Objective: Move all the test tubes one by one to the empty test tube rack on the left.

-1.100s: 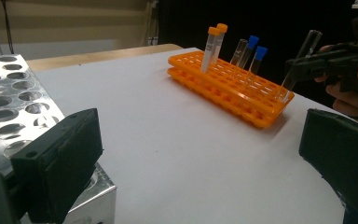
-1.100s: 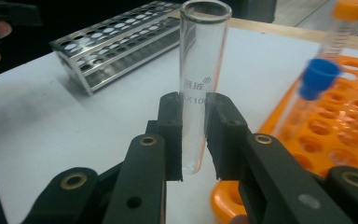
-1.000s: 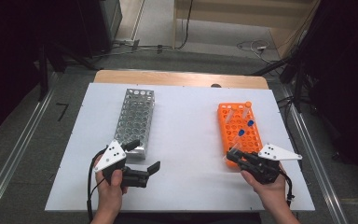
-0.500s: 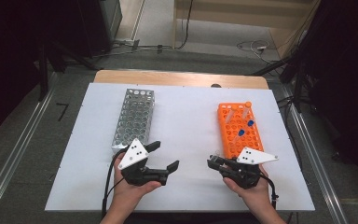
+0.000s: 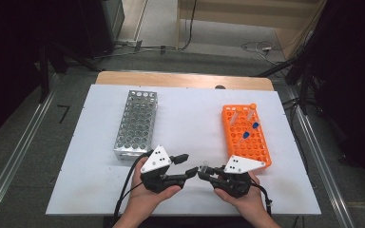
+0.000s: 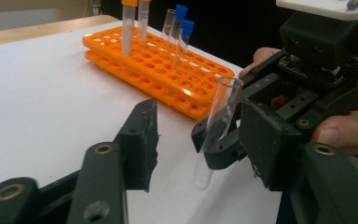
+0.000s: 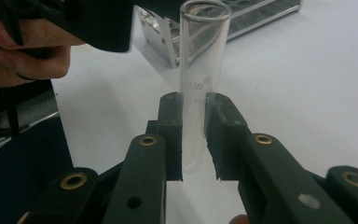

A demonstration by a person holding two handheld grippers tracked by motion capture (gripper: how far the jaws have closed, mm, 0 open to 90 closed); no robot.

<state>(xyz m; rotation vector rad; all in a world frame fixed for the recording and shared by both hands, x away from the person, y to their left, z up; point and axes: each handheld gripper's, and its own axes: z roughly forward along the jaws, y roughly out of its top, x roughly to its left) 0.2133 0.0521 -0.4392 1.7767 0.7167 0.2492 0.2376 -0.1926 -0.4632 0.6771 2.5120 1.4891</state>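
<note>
- The right tongs (image 7: 193,140) clamp a clear, uncapped glass test tube (image 7: 199,88) near its rounded lower end; both black pads press on the glass, and the tube stands nearly upright between them, open mouth on top
- In the high view the right tongs (image 5: 203,174) sit at the near edge of the white worktop (image 5: 190,118), pointing left toward the left tongs (image 5: 190,164), with the tube (image 5: 204,167) just between the two tools
- The left tongs (image 6: 200,140) have just been closing and stand at a middling gap; the tube (image 6: 216,130) is between their jaws, slightly tilted, but the pads do not press on it; the left pad is clearly apart from the glass
- An orange plastic tube rack (image 5: 244,135) lies on the right side of the worktop, just beyond the right hand (image 5: 240,199); it carries four tubes at its far end, two orange-capped (image 5: 252,110) and two blue-capped (image 5: 255,126)
- A silvery metal tube rack (image 5: 137,123) lies on the left side, well apart from the orange one, just beyond the left hand (image 5: 147,197)
</note>
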